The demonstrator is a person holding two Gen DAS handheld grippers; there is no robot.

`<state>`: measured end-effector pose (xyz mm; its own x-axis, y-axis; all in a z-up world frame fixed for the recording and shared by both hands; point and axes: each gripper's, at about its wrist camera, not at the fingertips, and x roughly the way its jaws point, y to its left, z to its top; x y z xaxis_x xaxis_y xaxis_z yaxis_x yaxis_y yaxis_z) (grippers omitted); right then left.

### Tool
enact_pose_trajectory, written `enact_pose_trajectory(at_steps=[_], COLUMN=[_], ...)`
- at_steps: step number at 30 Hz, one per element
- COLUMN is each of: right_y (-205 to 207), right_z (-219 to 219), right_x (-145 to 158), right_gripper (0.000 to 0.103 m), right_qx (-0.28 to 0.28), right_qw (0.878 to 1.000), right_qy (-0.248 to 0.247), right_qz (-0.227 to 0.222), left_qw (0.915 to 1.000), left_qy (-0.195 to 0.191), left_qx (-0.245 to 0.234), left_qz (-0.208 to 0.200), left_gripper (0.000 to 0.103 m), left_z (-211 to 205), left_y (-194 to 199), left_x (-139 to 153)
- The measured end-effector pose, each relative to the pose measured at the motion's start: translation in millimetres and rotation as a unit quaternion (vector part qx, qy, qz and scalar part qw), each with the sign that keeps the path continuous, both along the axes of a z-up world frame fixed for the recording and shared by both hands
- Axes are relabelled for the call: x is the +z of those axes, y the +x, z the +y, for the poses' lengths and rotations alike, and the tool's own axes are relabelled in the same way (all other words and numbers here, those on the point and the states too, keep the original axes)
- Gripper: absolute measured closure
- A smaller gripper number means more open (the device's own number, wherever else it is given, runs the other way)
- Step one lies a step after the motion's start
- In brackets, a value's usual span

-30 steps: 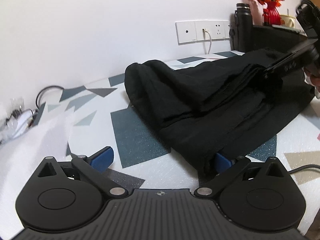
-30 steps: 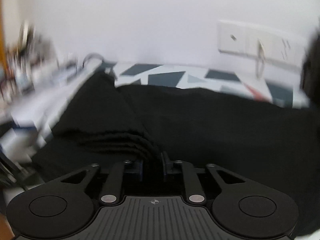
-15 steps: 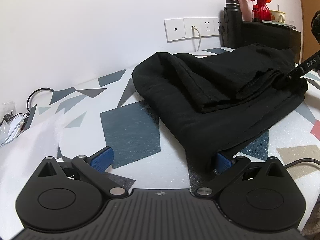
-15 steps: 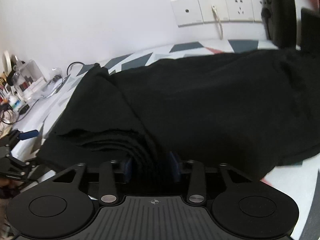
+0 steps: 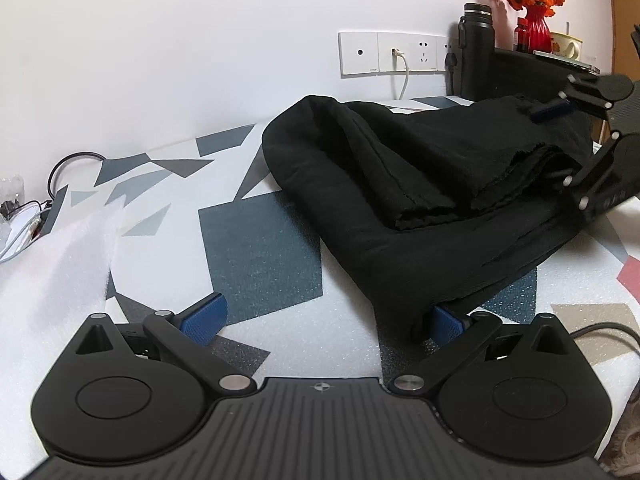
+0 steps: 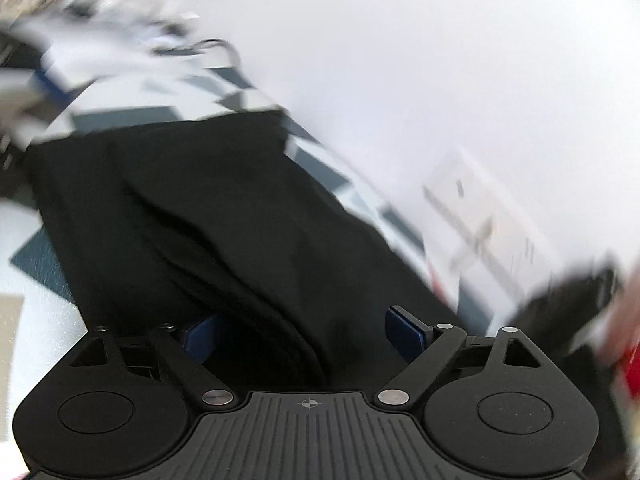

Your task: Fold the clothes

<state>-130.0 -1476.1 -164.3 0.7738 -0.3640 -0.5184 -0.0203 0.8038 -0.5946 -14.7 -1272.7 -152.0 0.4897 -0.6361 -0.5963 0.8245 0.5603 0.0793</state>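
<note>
**Both my grippers spread apart at the folded black garment**

Nearest to me in the left wrist view, my left gripper [image 5: 322, 318] has its blue-padded fingers spread wide. The left pad [image 5: 204, 314] hangs above the patterned worktop [image 5: 256, 248], and the right pad sits just at the near corner of the black garment [image 5: 420, 200], partly under the cloth edge; I cannot tell whether it touches. Nothing is clamped between the pads.

The garment lies on the worktop as a thick, folded bundle, with a stack of layered edges on top running toward the right. To the left of it a pale white sheet [image 5: 52, 264] covers part of the worktop.

At the far right end of the bundle my right gripper [image 5: 576, 140] shows from the side, fingers parted, with one blue pad above the cloth. Its own view is blurred, but the pads stand wide apart there [image 6: 308, 332], with the garment [image 6: 224, 216] bunched between and ahead of them, not pinched.

Farther back, along the white wall, a cable [image 5: 68, 164] loops at the left, a socket panel [image 5: 392, 54] has a white cord plugged in, and a black flask [image 5: 476, 52], a red vase of orange flowers [image 5: 532, 12] and a cup [image 5: 566, 44] stand at the right.
</note>
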Motion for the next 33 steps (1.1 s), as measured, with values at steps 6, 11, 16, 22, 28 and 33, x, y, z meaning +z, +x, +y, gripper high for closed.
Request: enact_pose_trajectory(at_steps=[6, 11, 16, 22, 28, 33], right_y=[21, 30, 24, 4, -5, 17], right_z=[7, -37, -139, -205, -188, -152], right_x=[2, 21, 24, 4, 15, 29], right_gripper=[0.076, 0.087, 0.087, 0.053, 0.050, 0.024], right_qx=[0.045, 0.013, -0.115, -0.227, -0.194, -0.120], right_qw=[0.997, 0.972, 0.885, 0.826, 0.860, 0.914], right_qy=[0.049, 0.236, 0.447, 0.504, 0.458, 0.370], right_qz=[0.032, 0.015, -0.062, -0.114, -0.112, -0.113], left_qw=[1.0000, 1.0000, 0.9999, 0.9999, 0.9999, 0.9999], left_qy=[-0.001, -0.001, -0.003, -0.002, -0.004, -0.003], left_qx=[0.002, 0.003, 0.004, 0.005, 0.005, 0.005], left_qz=[0.003, 0.006, 0.011, 0.010, 0.016, 0.016], left_gripper=[0.000, 0.000, 0.000, 0.000, 0.000, 0.000], left_z=[0, 0, 1, 0, 1, 1], left_y=[0, 1, 2, 3, 5, 5], left_x=[0, 0, 0, 0, 0, 0])
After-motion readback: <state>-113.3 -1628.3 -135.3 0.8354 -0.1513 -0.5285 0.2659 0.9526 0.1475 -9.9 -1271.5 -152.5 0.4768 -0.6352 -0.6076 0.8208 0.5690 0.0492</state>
